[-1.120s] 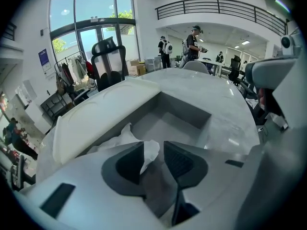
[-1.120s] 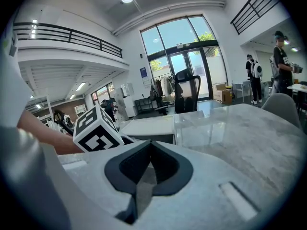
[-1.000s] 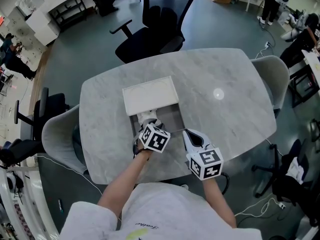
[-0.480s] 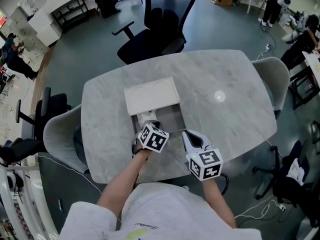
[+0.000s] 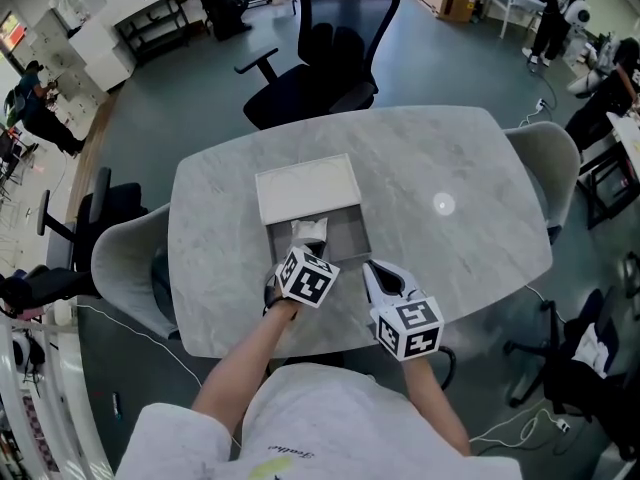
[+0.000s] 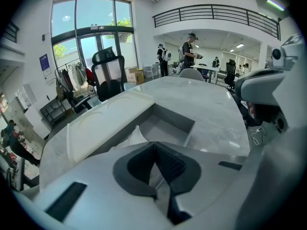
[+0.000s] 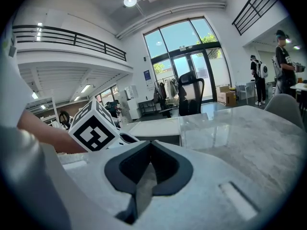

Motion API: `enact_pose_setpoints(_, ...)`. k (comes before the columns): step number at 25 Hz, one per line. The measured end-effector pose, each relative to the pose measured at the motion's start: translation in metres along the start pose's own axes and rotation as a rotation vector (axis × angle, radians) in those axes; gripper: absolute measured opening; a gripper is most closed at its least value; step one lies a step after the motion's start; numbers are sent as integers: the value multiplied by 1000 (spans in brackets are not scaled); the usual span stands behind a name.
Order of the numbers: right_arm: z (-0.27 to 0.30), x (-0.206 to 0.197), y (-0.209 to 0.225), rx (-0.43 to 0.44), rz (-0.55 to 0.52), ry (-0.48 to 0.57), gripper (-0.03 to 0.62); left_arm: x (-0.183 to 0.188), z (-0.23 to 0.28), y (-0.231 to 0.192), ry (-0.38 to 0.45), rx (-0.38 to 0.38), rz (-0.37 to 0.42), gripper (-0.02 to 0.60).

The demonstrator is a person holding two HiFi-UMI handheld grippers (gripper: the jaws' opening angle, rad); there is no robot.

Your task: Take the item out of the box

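Observation:
An open grey box (image 5: 352, 238) lies on the marble table (image 5: 450, 158), its white lid (image 5: 306, 190) lying flat on the far side. A white wrapped item (image 5: 308, 230) sticks up from the box's left half. My left gripper (image 5: 300, 248) reaches into the box from the near side and is shut on the item's thin edge. In the left gripper view the item (image 6: 128, 139) shows just left of the shut left gripper (image 6: 154, 145), with the box hollow (image 6: 168, 126) beyond. My right gripper (image 5: 372, 270) hovers beside the box's near right corner, shut and empty.
A black office chair (image 5: 320, 58) stands at the table's far side. Grey padded chairs flank the table on the left (image 5: 125, 268) and on the right (image 5: 545, 158). A bright light spot (image 5: 442, 205) lies right of the box. People stand far off (image 6: 189, 49).
The left gripper's jaws have closed on the white item, which now stands higher and shows more above the box. The right gripper has stayed where it was.

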State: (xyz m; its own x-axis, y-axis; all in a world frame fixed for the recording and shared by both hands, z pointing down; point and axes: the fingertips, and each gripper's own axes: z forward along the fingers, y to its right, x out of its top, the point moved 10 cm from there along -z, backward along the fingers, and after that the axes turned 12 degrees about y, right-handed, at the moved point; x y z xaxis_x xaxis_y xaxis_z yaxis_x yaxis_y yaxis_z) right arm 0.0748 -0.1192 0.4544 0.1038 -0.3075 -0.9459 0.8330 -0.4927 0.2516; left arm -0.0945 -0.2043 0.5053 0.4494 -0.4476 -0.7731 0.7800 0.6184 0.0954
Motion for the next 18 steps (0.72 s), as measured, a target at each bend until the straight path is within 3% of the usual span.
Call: enact_pose_setpoints(18,-44,19,-12,35,-76,70,3,25,-90,25,287,107,-107,11)
